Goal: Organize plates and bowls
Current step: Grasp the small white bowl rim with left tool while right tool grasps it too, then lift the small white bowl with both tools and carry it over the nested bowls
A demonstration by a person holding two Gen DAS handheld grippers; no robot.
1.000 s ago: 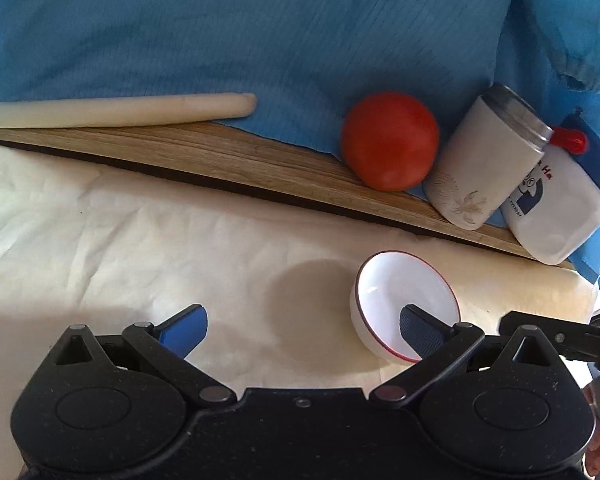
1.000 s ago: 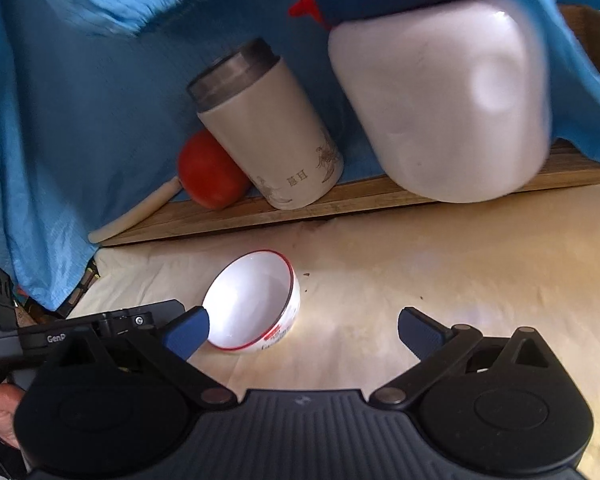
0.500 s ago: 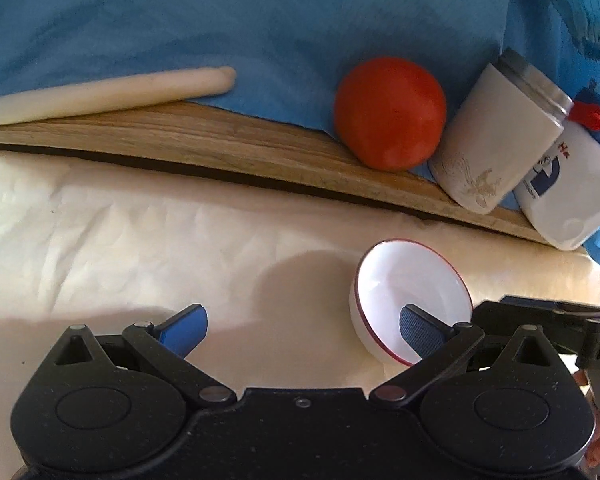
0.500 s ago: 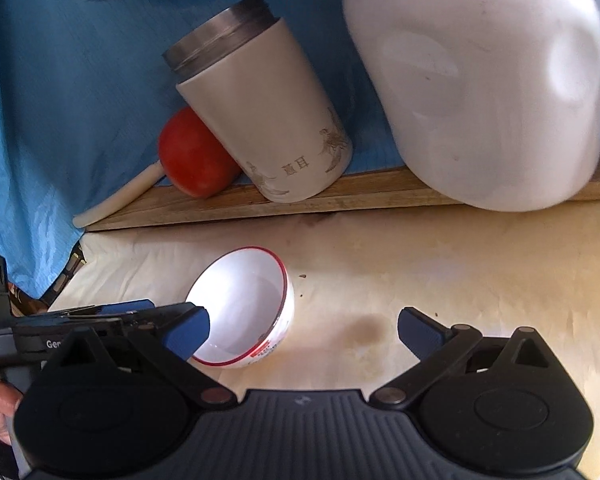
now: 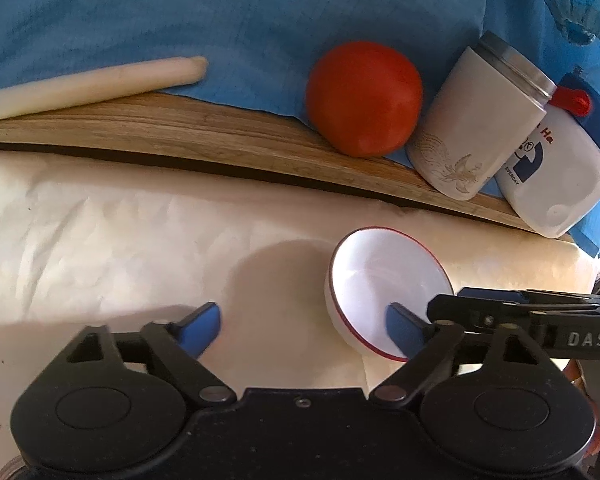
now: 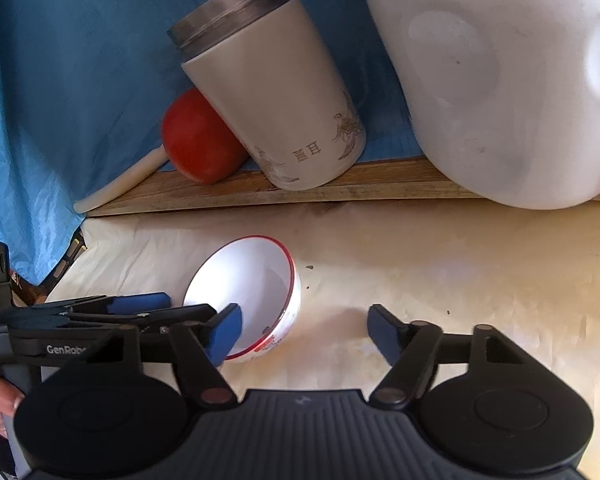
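Note:
A small white bowl with a red rim (image 5: 384,284) sits on the cream cloth; it also shows in the right wrist view (image 6: 252,284). My left gripper (image 5: 302,330) is open, its right fingertip in front of the bowl's near rim and its left fingertip over bare cloth. My right gripper (image 6: 304,332) is open, its left fingertip at the bowl's near side and its right fingertip over the cloth. The other gripper's black fingers (image 5: 512,308) reach in from the right beside the bowl. No plates are in view.
A wooden board (image 5: 180,136) lies behind the cloth, against blue fabric. On it are a pale stick (image 5: 88,84), a red tomato (image 5: 364,96), a beige tumbler (image 5: 480,116) and a white jug (image 6: 496,76). Cream cloth (image 6: 460,272) stretches right of the bowl.
Both grippers have moved closer to the bowl and the board. The right gripper's fingers now reach further in beside the bowl. Both stay open.

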